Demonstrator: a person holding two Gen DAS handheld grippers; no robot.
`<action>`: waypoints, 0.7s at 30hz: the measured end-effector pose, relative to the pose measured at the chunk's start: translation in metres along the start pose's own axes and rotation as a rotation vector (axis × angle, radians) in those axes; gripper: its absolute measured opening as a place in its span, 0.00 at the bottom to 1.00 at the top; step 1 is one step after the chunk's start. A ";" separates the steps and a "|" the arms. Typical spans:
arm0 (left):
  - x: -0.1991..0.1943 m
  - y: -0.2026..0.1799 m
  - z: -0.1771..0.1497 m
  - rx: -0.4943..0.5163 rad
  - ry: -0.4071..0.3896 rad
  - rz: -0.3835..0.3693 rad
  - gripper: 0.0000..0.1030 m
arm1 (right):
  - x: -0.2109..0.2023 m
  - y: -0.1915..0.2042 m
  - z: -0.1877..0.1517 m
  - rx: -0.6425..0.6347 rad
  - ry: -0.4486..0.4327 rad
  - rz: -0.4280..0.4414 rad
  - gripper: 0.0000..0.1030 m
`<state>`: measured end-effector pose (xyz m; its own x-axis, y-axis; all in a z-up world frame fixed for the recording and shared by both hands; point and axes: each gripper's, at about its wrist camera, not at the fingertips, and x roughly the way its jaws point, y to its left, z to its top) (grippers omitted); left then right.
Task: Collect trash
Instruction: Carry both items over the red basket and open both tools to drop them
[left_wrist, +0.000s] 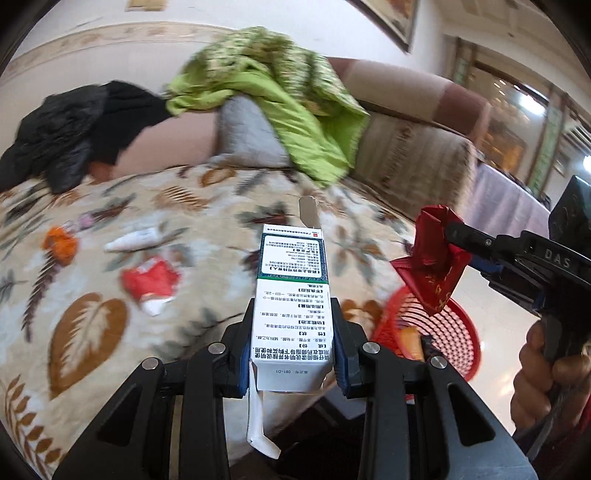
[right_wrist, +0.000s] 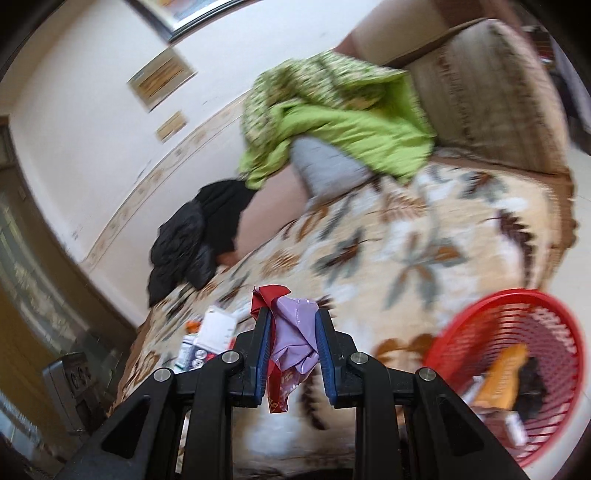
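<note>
My left gripper (left_wrist: 295, 306) is shut on a white and green medicine box (left_wrist: 291, 295), held above the sofa's leaf-patterned blanket (left_wrist: 92, 325). My right gripper (right_wrist: 290, 312) is shut on a crumpled red and purple wrapper (right_wrist: 291, 339); the wrapper also shows in the left wrist view (left_wrist: 436, 254), above the red mesh basket (left_wrist: 454, 332). The basket (right_wrist: 517, 328) stands on the floor by the sofa with some trash inside. On the blanket lie a red and white wrapper (left_wrist: 151, 284), a white tube (left_wrist: 135, 238) and an orange scrap (left_wrist: 61, 243).
A green quilt (left_wrist: 273, 92), a grey pillow (left_wrist: 251, 133) and a black jacket (left_wrist: 74, 125) lie at the sofa back. More boxes (right_wrist: 207, 343) lie on the blanket left of my right gripper. The sofa arm (right_wrist: 491, 96) is at the right.
</note>
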<state>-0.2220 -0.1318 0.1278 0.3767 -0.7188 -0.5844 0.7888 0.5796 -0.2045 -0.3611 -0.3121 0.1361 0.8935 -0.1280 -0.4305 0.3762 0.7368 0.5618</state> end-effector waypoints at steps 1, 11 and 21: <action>0.002 -0.006 0.001 0.012 0.004 -0.013 0.32 | -0.007 -0.009 0.002 0.010 -0.010 -0.017 0.25; 0.068 -0.110 0.014 0.131 0.188 -0.240 0.32 | -0.057 -0.109 0.008 0.119 -0.045 -0.196 0.25; 0.113 -0.166 0.009 0.173 0.306 -0.305 0.50 | -0.069 -0.154 0.010 0.193 -0.064 -0.298 0.47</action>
<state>-0.3057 -0.3127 0.1022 -0.0250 -0.6848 -0.7283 0.9206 0.2683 -0.2839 -0.4780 -0.4233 0.0860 0.7489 -0.3645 -0.5535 0.6564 0.5228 0.5439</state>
